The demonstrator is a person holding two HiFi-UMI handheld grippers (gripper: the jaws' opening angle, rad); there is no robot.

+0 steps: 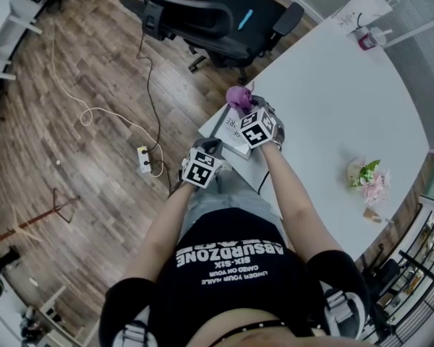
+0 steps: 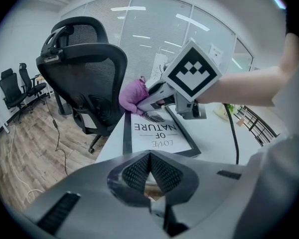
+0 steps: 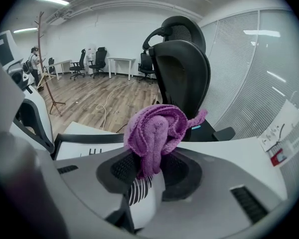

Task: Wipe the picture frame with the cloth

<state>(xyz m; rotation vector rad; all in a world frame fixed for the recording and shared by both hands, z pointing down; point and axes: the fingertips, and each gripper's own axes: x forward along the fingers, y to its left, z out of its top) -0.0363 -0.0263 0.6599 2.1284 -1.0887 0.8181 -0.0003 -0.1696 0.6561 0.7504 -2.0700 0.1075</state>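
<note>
Pinching cloth [image 3: 157,131] w/ R claw [image 3: 150,168] at frame [image 2: 157,133]; L claw [image 2: 150,159] pressed together, per own view only.

Head view: overhead, looking steeply down; office chair [image 1: 217,16] at 12 o'clock, white table [image 1: 333,100] at 2 o'clock.
Left gripper view: low, just behind its own jaws, facing over the picture frame [image 2: 159,133] toward the chair.
Right gripper view: very close on the purple cloth [image 3: 154,131], chair behind.
All three views share frame, cloth and chair.
</note>
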